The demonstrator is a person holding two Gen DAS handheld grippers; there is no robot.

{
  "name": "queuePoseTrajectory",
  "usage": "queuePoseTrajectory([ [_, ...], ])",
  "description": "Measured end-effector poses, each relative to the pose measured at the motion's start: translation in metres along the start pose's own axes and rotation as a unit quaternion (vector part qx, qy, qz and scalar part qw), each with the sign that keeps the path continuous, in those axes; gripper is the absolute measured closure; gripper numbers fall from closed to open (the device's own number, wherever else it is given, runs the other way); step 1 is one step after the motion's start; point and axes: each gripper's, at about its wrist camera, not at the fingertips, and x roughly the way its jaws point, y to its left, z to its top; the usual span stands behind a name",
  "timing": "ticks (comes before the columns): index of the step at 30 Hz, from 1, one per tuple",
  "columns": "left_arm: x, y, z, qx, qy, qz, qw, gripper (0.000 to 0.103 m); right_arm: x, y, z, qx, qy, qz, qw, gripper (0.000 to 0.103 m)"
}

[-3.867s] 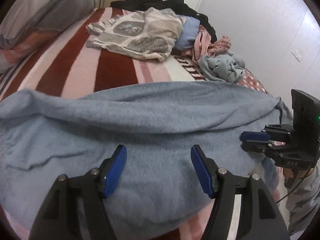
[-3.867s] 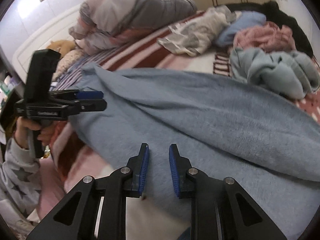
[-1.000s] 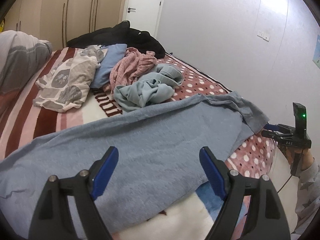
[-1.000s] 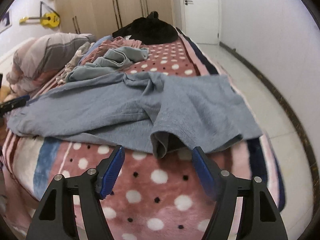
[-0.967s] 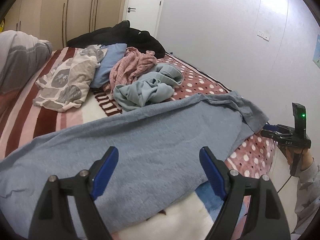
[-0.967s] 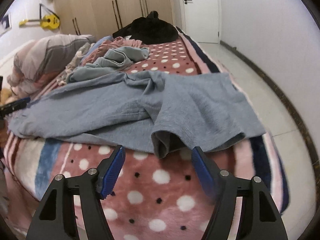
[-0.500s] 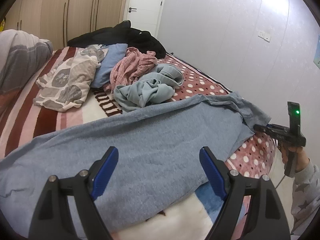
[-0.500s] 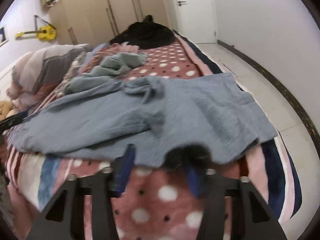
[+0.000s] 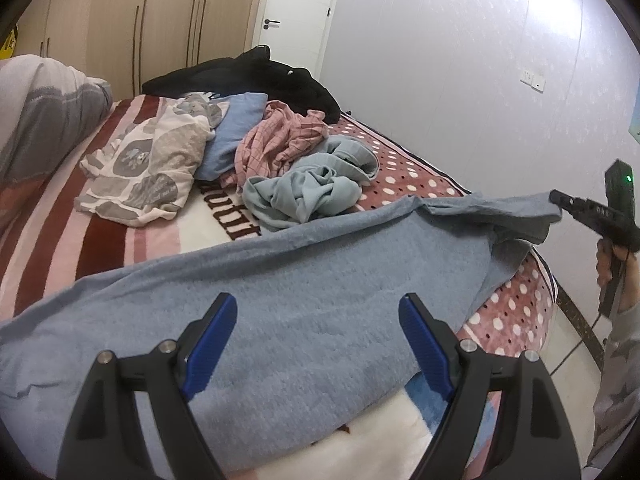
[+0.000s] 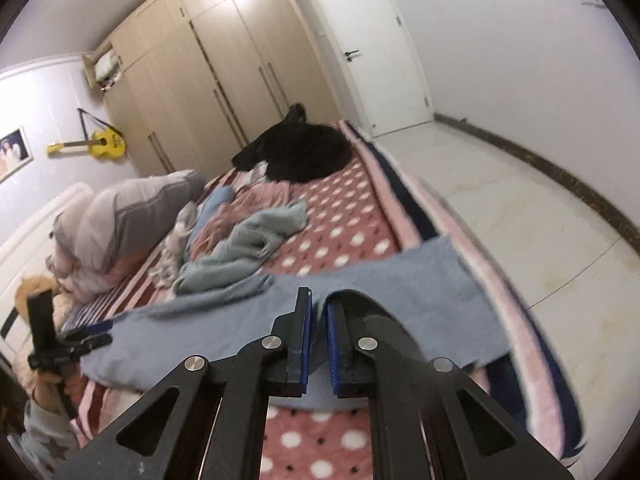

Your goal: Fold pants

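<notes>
The pants (image 9: 320,280) are plain grey-blue. The blanket (image 9: 400,176) is dusty red with white dots along the right edge, dark red and pink stripes on the left. On it lie a black garment (image 9: 248,76), a pink checked one (image 9: 280,140), and a pale blue-green one (image 9: 304,192). The pads (image 9: 208,340) are blue.

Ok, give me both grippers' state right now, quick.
Left gripper: open, holding nothing, above the blue pants.
Right gripper: shut on the pants' leg end.
</notes>
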Motion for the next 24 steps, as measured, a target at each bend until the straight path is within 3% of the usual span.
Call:
queuePoseTrajectory([
  [7,0.01,0.002,0.0,-0.004,0.008,0.003,1.0,0.023,0.05,-0.045,0.035,0.036,0.015,-0.069,0.997,0.101],
  [15,0.03,0.003,0.007,-0.011,0.017,0.007,0.9998,0.023,0.096,-0.088,0.036,0.029,0.056,-0.139,0.988,0.098],
  [17,0.033,0.001,0.01,-0.01,0.017,0.006,0.9998,0.023,0.086,-0.075,0.032,-0.005,0.046,-0.138,0.989,0.094],
  [18,0.034,0.0,0.011,-0.009,0.016,0.004,0.9998,0.023,0.082,-0.065,0.031,-0.021,0.04,-0.131,0.99,0.085],
  [20,0.035,-0.002,0.014,-0.01,0.013,0.0,0.9999,0.023,0.072,-0.044,0.024,-0.043,0.044,-0.092,0.994,0.083],
  [24,0.034,-0.006,0.016,-0.004,0.009,-0.005,0.9999,0.023,0.082,0.004,-0.006,-0.091,0.099,-0.014,0.991,0.083],
])
